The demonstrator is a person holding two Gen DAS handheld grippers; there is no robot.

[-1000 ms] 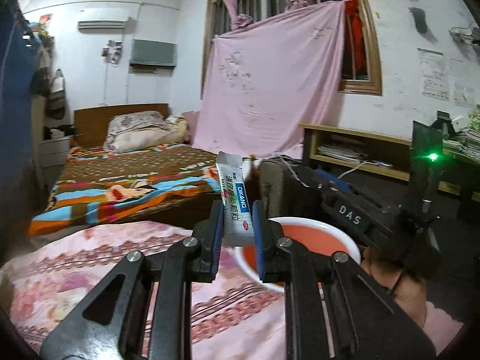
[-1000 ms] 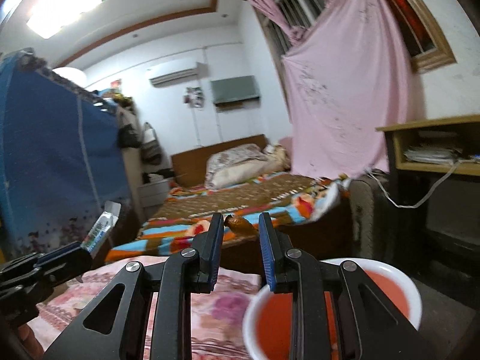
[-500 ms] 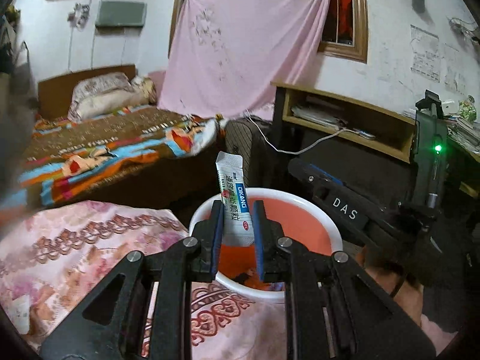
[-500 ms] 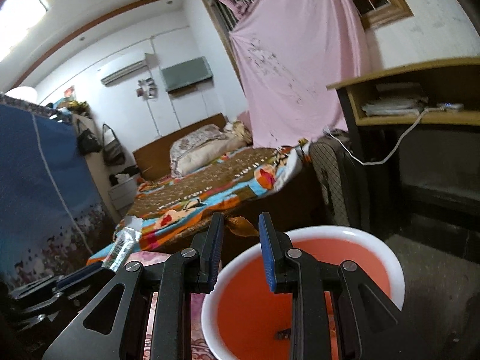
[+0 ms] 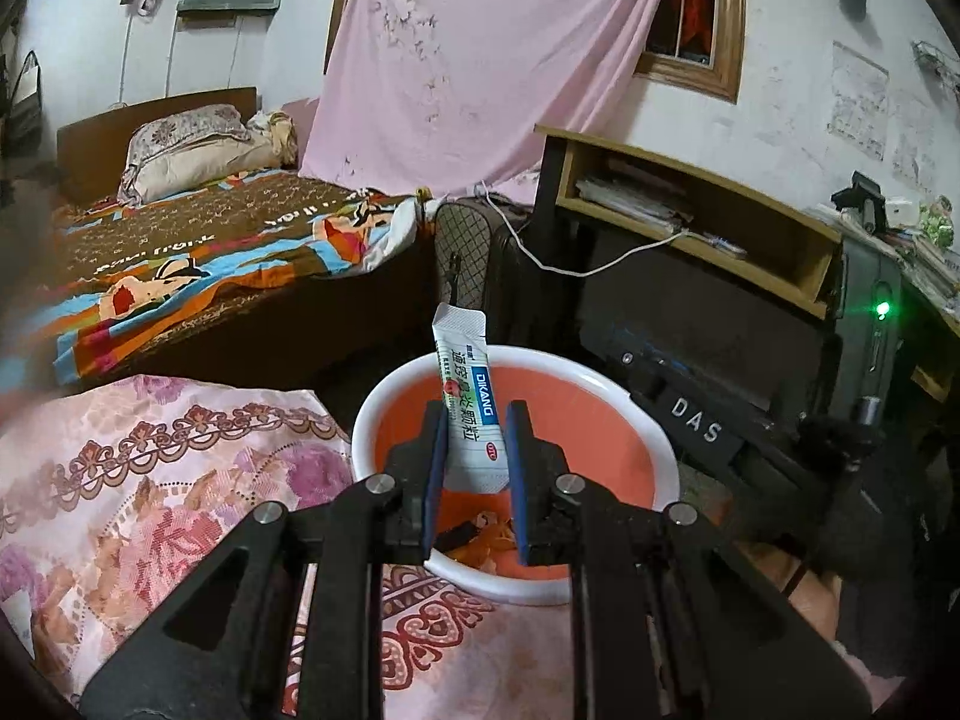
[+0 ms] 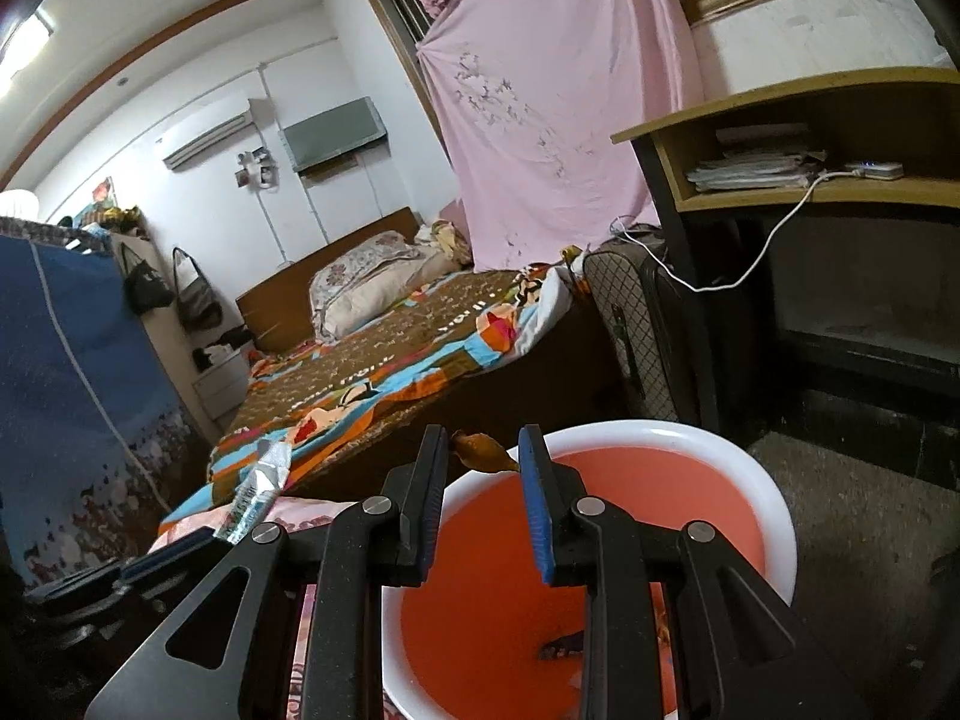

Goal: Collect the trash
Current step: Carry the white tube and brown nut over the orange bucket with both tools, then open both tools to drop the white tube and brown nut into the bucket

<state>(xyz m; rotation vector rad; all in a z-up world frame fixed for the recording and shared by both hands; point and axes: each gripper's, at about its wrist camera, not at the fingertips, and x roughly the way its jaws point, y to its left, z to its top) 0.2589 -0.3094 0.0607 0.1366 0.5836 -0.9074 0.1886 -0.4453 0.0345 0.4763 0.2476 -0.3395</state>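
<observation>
Left gripper (image 5: 475,468) has its jaws clamped on a white sachet (image 5: 469,414), upright, pinched near its lower end, right above the basin (image 5: 606,384). Sachet looks light, thin, floppy foil with a slick surface; a grip low on the flat body works, the top could flap. Right gripper (image 6: 483,495) jaws nearly closed on a small brown scrap (image 6: 483,451), maybe a dried peel, hanging over the basin's near rim. The scrap looks featherlight, brittle and crumbly, held by its edges only, so it may slip. Basin sits at the edge of the pink floral bed cover (image 5: 150,480), with some scraps already in the bottom. Both pieces should drop straight in once released.
</observation>
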